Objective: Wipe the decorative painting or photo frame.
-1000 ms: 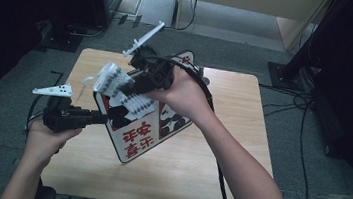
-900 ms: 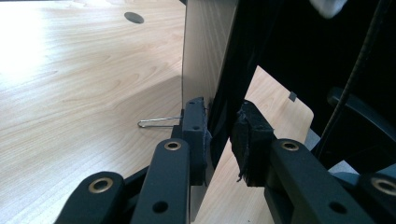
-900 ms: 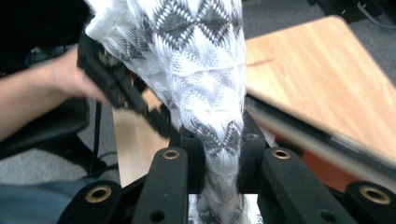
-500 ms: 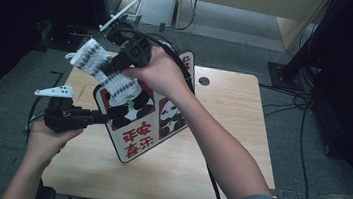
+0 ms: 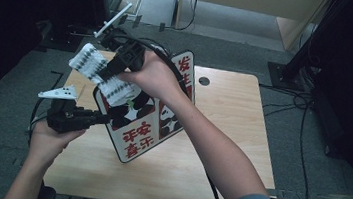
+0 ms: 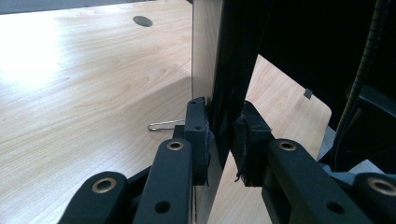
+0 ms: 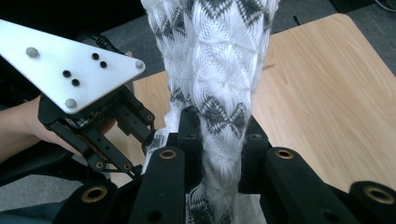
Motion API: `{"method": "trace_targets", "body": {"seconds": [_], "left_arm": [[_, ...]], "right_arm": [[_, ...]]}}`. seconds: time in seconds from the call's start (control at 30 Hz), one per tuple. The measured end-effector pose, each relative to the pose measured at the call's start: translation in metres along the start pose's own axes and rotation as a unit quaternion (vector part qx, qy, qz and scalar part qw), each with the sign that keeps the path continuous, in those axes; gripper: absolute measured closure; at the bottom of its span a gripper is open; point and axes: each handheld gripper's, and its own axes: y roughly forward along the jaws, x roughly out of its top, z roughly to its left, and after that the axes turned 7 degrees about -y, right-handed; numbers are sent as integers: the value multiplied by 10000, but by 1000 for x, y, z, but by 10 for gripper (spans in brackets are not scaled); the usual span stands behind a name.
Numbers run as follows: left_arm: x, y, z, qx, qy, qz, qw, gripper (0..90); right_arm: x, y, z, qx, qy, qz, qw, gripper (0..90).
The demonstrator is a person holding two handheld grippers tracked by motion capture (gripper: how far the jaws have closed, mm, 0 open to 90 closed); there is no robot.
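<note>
A sign board (image 5: 136,136) with panda pictures and red characters stands tilted on the wooden table (image 5: 227,120). My left gripper (image 5: 103,118) is shut on the board's left edge. In the left gripper view its jaws (image 6: 223,140) clamp the dark board (image 6: 233,60) from both sides, and they have just closed a little tighter. My right gripper (image 5: 103,75) is shut on a white knitted cloth (image 5: 92,67) with black patterns, over the board's upper left corner. The cloth (image 7: 215,56) stays bunched between the right gripper's (image 7: 219,140) pads, which have just eased open slightly.
A round cable hole (image 5: 203,81) sits near the table's far edge. A thin wire clip (image 6: 163,125) lies on the table behind the board. Dark equipment and cables ring the table on grey carpet (image 5: 324,197). The right arm reaches across the board.
The right gripper has carried the cloth from above the board's middle to the left and farther away, past the board's upper left corner. The left hand and the board kept still.
</note>
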Motion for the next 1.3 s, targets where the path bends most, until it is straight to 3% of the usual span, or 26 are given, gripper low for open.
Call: {"method": "trace_targets", "body": {"seconds": [0.57,1.3], "left_arm": [[0,0,-1,-52,-64,33,10000,780],[-1,0,-1,-93,-87,49,9999,780]], "right_arm": [[-25,-13,-19,-239,10,-367,9990,749],[-48,-30,-45,-417,202,-558,9974,739]]}}
